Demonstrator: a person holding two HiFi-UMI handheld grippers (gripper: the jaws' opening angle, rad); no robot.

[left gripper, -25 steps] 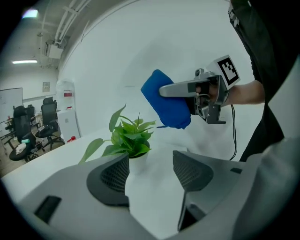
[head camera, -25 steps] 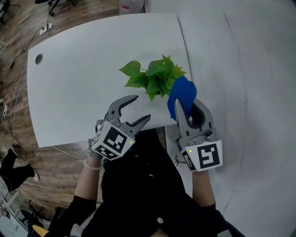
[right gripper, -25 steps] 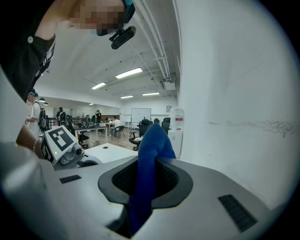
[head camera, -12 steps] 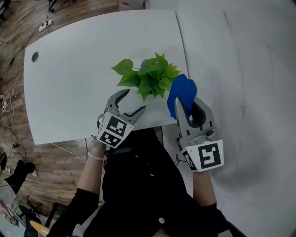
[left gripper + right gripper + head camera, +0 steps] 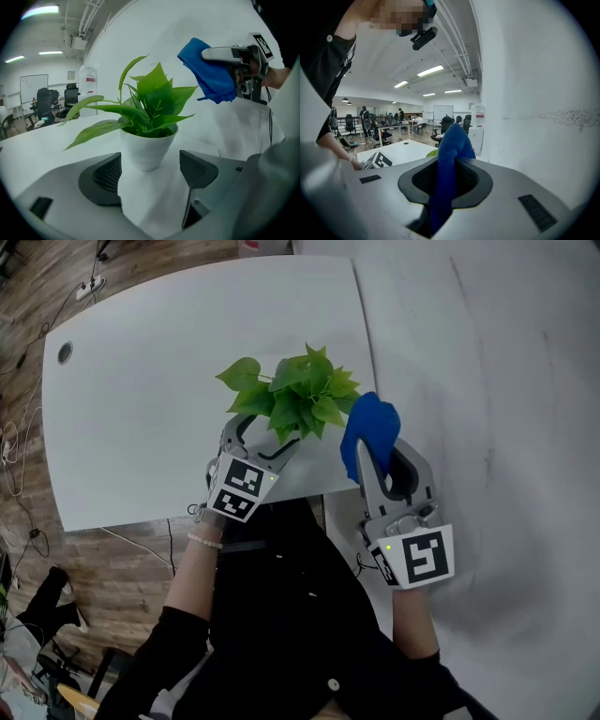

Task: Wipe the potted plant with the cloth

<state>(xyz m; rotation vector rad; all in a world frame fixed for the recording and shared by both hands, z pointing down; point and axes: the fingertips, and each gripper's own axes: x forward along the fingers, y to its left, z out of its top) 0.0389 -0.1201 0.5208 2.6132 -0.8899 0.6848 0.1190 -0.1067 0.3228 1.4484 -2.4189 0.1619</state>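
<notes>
A small potted plant (image 5: 291, 399) with broad green leaves (image 5: 150, 101) in a plain white round pot (image 5: 147, 149) stands upright on the white rounded-corner table (image 5: 141, 399), near the table's front edge and close to the pale grey wall (image 5: 487, 381) on its right.

The left gripper (image 5: 265, 434) reaches in from the front edge, its tips under the overhanging leaves in the head view. In the left gripper view its jaws have just been opening and stand wide apart. The pot sits in line with the gap, just ahead of the two dark ribbed pads (image 5: 105, 176), and neither pad touches it. The square-marker cube (image 5: 239, 491) on this gripper faces up at the table's edge.

The right gripper (image 5: 380, 460) hovers just to the right of the plant, over the seam between table and wall. Its jaws are clamped on a crumpled blue cloth (image 5: 368, 427), whose bunched end rises above the jaw tips, close beside the rightmost leaves. Whether cloth and leaves touch cannot be told. In the right gripper view the cloth (image 5: 450, 154) runs straight down between the closed pads.

The person wears black (image 5: 300, 615).
</notes>
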